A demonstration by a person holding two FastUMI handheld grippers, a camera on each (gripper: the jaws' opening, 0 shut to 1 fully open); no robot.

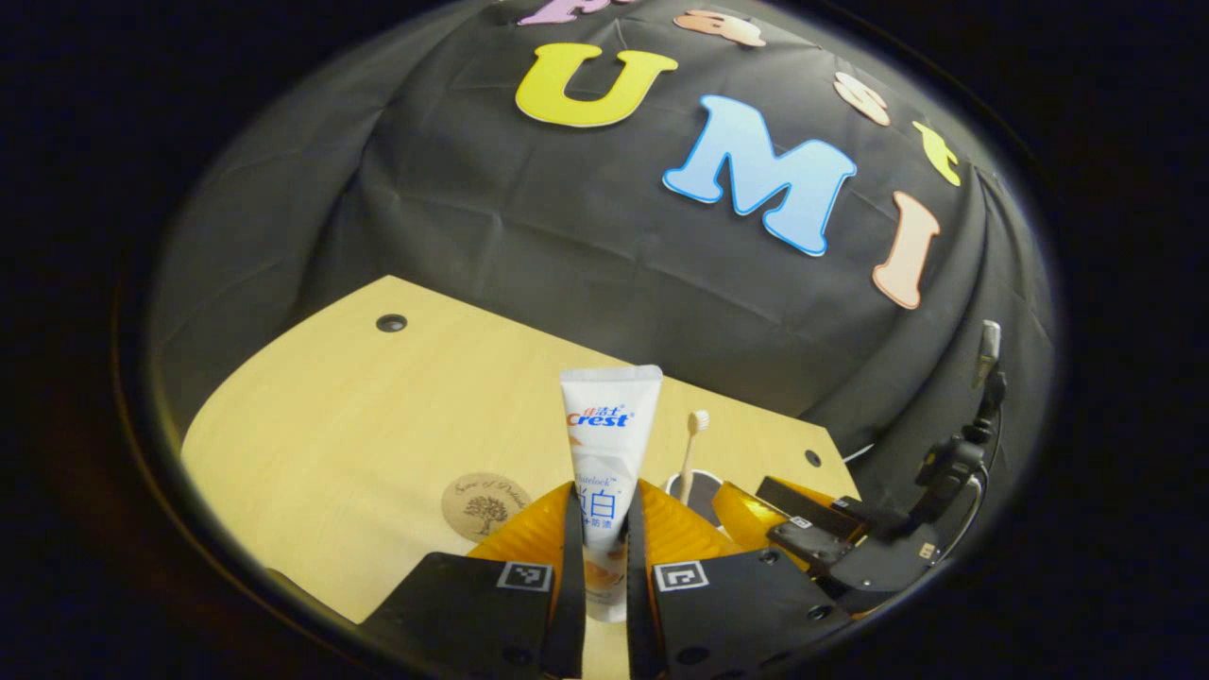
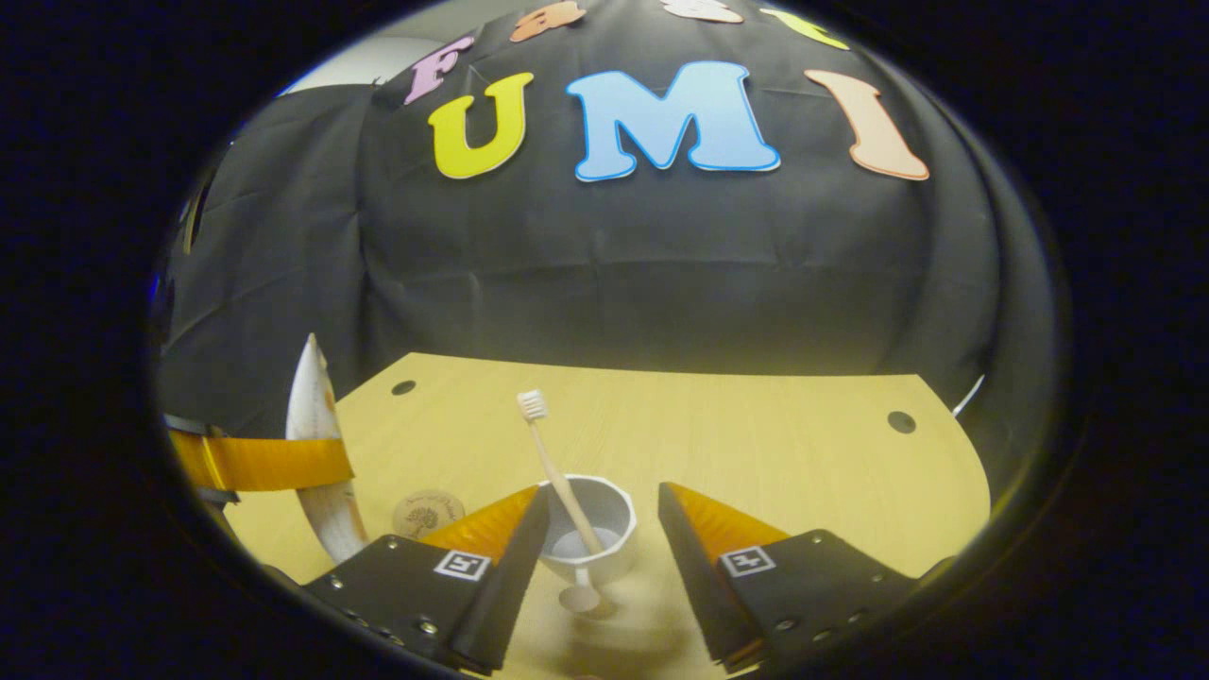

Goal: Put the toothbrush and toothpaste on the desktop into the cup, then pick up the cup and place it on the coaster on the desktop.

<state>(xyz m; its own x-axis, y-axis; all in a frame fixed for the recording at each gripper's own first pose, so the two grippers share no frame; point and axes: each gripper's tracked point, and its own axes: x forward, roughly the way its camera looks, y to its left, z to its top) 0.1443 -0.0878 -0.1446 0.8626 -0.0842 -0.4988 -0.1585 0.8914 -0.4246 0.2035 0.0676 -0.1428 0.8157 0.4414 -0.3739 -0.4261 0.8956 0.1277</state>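
Toothbrush (image 2: 557,472) already stands in the cup (image 2: 604,529) on the counter (image 2: 774,444). Left tool (image 1: 604,557) clamps the toothpaste (image 1: 607,444) upright, aloft; right tool (image 2: 600,529) gapes around the cup. Next: lower toothpaste in.

White plastic toothpaste tube (image 1: 605,444): blue and orange print. Wooden toothbrush (image 2: 557,472): beige handle, white bristles. Ceramic cup (image 2: 604,538): white. Round cork coaster (image 1: 485,505): brown, dark tree motif. Bench (image 2: 756,453): pale yellow wood grain.
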